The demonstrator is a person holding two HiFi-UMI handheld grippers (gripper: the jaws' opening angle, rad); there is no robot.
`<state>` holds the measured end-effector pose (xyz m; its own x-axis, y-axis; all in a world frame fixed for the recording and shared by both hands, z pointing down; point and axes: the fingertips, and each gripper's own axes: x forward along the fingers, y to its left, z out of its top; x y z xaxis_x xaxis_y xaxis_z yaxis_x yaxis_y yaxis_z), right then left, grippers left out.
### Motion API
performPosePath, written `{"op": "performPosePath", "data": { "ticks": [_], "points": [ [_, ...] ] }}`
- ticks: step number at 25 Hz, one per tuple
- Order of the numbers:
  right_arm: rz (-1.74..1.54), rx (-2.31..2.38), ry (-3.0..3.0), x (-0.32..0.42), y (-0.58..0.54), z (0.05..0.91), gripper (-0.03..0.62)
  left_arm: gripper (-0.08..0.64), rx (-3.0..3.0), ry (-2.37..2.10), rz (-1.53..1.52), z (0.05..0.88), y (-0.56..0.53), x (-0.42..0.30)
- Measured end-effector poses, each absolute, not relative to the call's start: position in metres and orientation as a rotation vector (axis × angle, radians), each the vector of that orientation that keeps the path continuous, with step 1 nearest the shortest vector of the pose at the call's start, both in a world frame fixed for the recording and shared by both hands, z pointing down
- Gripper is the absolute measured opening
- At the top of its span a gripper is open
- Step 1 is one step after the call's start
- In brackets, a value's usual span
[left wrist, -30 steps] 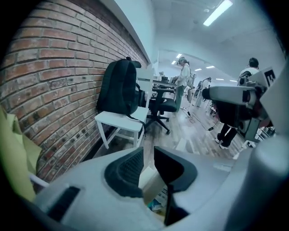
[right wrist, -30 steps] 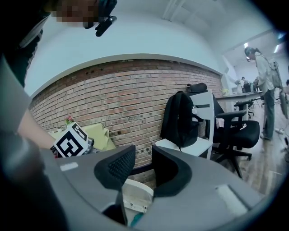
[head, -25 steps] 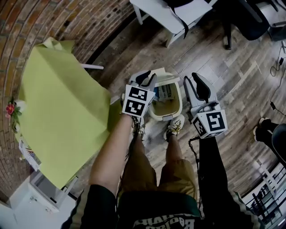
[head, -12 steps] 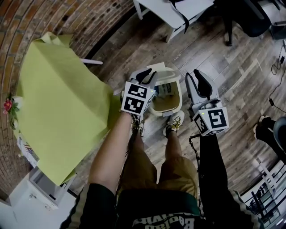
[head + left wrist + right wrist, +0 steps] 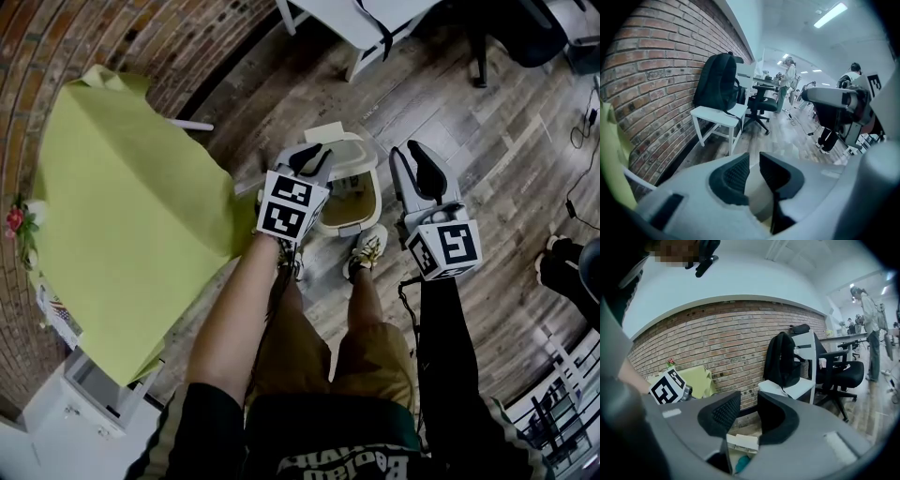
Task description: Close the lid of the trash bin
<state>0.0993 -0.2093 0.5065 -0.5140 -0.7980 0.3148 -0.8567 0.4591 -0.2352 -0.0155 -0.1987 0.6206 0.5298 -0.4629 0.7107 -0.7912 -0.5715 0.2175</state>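
The beige trash bin (image 5: 367,208) stands open on the wood floor in front of the person's feet. Its lid (image 5: 323,134) is raised at the far rim. My left gripper (image 5: 315,156) hovers over the bin's left rim, just short of the lid. Its jaws stand a narrow gap apart, and the beige lid (image 5: 759,194) shows low in that gap. I see no pad pressing on it. My right gripper (image 5: 422,169) hangs to the right of the bin, open and empty. In the right gripper view (image 5: 749,408) the bin's inside (image 5: 740,446) shows below the jaws, with a white carton and something teal.
A table under a yellow-green cloth (image 5: 122,216) fills the left, against a brick wall (image 5: 112,37). A white chair with a black backpack (image 5: 719,89) stands beyond the bin, then an office chair (image 5: 759,105). People stand far off. Cables (image 5: 581,131) lie at right.
My left gripper has edged a little forward and down toward the bin's lid. The right gripper has stayed where it was. The lid still stands raised.
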Motion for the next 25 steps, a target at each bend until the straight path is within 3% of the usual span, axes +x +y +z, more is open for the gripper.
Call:
{"op": "performPosePath", "data": {
  "ticks": [25],
  "points": [
    [0.55, 1.467, -2.515, 0.121, -0.184, 0.518, 0.127, 0.083, 2.217, -0.941, 0.897, 0.649, -0.136, 0.006]
  ]
}}
